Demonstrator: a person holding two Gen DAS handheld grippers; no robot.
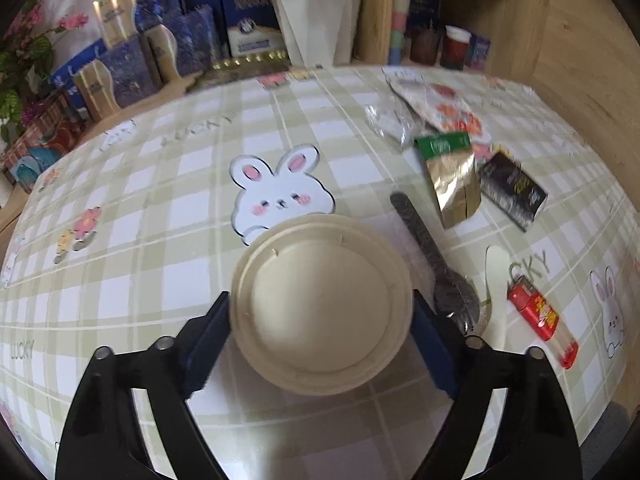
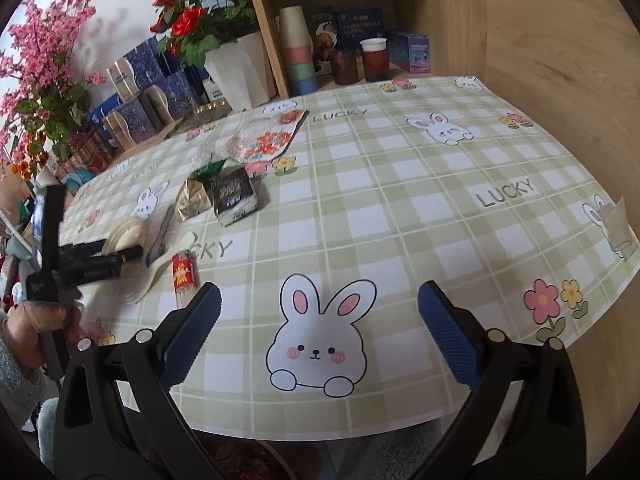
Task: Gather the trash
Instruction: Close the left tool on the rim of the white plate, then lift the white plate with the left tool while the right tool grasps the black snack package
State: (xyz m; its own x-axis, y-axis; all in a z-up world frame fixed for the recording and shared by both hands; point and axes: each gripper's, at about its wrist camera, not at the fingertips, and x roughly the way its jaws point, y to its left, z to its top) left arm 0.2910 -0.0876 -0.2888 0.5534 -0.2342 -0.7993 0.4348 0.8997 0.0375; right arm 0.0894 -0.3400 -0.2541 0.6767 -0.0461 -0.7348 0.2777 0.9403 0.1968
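Note:
A cream paper bowl (image 1: 320,320) lies upside down on the checked rabbit tablecloth (image 1: 160,208). My left gripper (image 1: 322,300) has its blue pads against both sides of the bowl's rim. To its right lie a black wrapped spoon (image 1: 436,264), a white spoon (image 1: 496,280), a red toothpick box (image 1: 540,320), a gold and green wrapper (image 1: 452,176), a black wrapper (image 1: 512,188), clear plastic (image 1: 388,120) and a flowered bag (image 1: 448,108). My right gripper (image 2: 320,292) hangs open over a rabbit print, with nothing between its fingers. The right wrist view shows the left gripper (image 2: 120,258) at the bowl (image 2: 122,236), held by a hand.
Blue gift boxes (image 1: 132,64), a white flower pot (image 1: 316,20) and pink blossoms (image 2: 44,80) line the far left edge. A wooden shelf (image 2: 440,12) with stacked cups (image 2: 298,48) and jars closes the back right. The table's near edge (image 2: 320,424) is just below my right gripper.

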